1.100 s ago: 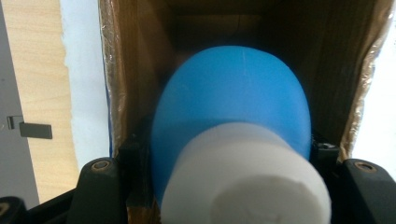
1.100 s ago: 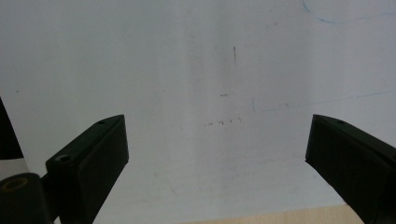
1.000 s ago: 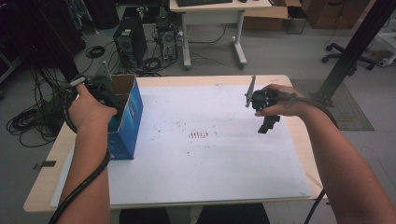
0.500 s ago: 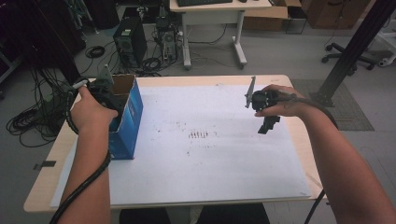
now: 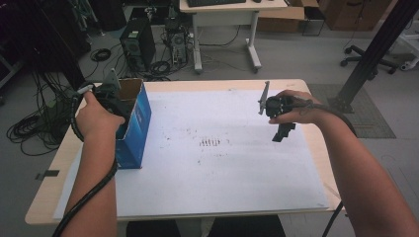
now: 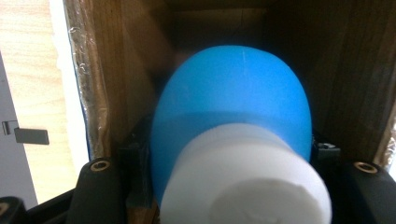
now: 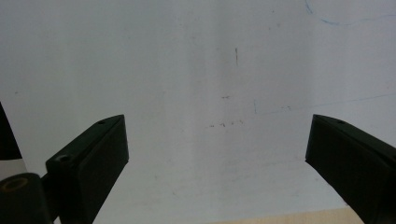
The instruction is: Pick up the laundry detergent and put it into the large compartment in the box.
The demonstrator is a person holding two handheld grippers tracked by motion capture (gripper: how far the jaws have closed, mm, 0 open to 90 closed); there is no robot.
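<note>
Blue bottle (image 6: 231,116) between left gripper (image 6: 229,186) fingers, inside cardboard box (image 5: 133,123)

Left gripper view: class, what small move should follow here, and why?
Probably lift the left gripper straight up. Its jaws are shut on the blue bottle, white cap toward the camera, deep between the blue box's brown inner walls, so sideways motion would likely hit cardboard. The right gripper hangs open over white paper.

the right gripper (image 7: 217,161) holds its jaws wide apart over marked white paper (image 7: 201,70).
</note>
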